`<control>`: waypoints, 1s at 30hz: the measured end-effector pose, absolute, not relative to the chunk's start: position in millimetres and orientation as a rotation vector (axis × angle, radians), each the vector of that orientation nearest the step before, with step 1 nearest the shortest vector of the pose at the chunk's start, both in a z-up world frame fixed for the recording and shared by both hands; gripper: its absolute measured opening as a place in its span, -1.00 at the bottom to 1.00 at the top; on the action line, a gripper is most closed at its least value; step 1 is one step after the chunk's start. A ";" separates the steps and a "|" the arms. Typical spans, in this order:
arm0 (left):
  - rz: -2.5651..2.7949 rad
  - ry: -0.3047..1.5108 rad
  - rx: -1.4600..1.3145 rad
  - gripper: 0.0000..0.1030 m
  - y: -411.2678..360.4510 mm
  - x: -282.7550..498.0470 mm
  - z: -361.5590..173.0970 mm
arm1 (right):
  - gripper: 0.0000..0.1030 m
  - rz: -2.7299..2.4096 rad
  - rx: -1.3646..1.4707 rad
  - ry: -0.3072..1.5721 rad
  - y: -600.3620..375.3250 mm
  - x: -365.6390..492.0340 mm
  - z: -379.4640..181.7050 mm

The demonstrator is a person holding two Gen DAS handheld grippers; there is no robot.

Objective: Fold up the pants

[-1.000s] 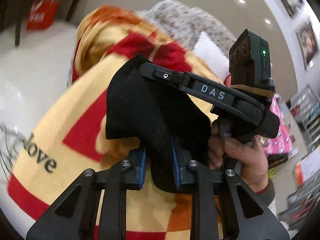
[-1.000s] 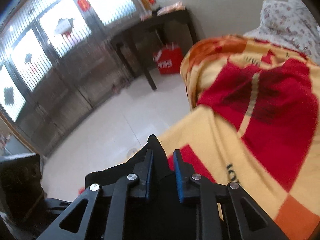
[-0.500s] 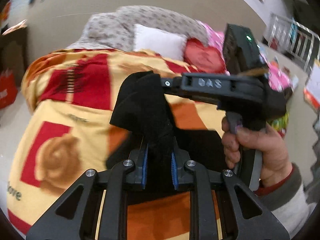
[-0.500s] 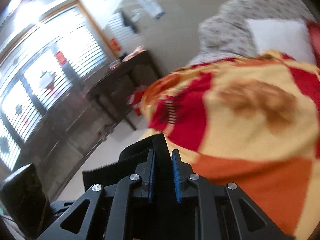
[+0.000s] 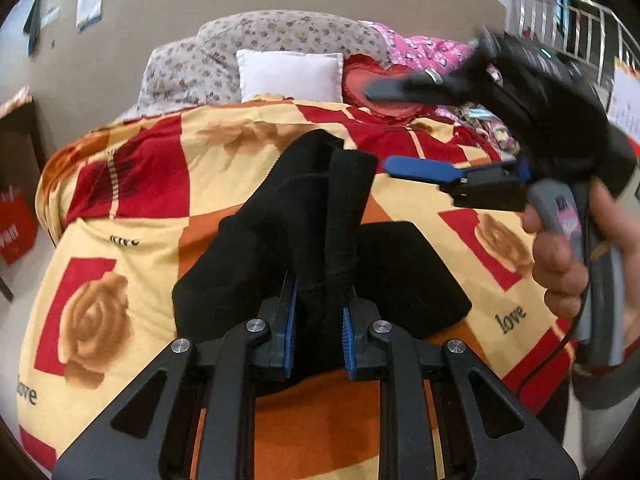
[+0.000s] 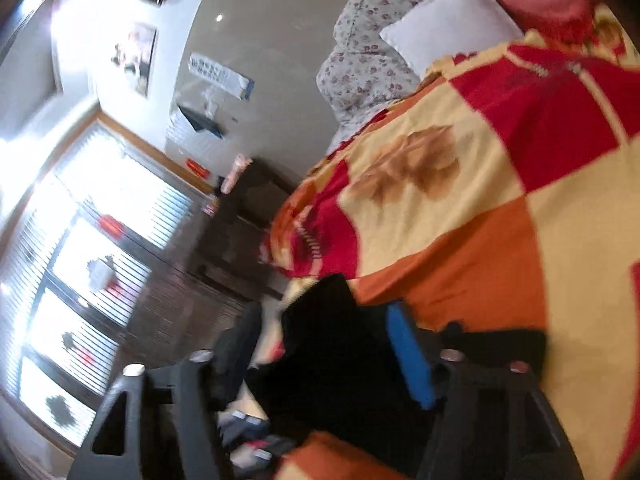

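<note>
Bright checked blanket is spread over the bed. Black pants are lain on it, bunched up and pinched by the left gripper. Right gripper is spread wide, holding nothing.

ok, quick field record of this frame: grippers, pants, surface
left gripper: shut on pants
right gripper: open, fingers spread wide, off the pants
pants: black, bunched, lower part lying on blanket, top edge lifted
blanket: red, orange and yellow, rose print, covers bed
pillow: white, at bed head
image quality: right wrist view motion-blurred
</note>
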State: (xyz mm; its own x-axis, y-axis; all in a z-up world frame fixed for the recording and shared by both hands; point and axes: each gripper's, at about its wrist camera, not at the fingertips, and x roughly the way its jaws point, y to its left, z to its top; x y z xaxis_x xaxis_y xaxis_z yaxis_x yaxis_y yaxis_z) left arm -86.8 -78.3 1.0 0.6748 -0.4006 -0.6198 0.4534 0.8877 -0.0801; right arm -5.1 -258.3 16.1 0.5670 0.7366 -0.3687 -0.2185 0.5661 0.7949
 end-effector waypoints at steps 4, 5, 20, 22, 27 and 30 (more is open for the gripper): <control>-0.467 0.634 0.157 -0.66 -89.9 -101.9 -5.0 | 0.38 0.597 0.755 0.893 -237.6 0.7 8.1; -0.458 0.624 0.175 -0.66 -91.9 -104.2 -6.1 | 0.38 0.583 0.754 0.908 -234.9 1.1 6.1; -0.425 0.561 0.332 -0.66 -112.8 -127.7 -25.9 | -0.53 0.525 0.580 0.930 -238.8 -27.8 -0.9; -0.419 0.531 0.311 -0.66 -110.9 -127.0 -13.1 | -0.55 0.568 0.492 0.853 -227.7 -29.4 29.1; -0.447 0.480 0.207 -0.63 -110.3 -115.7 28.7 | -0.60 0.578 0.296 0.699 -215.4 -35.4 79.9; -0.500 0.556 0.159 -0.56 -112.5 -105.1 27.6 | -0.66 0.488 0.240 0.728 -228.5 -24.1 69.0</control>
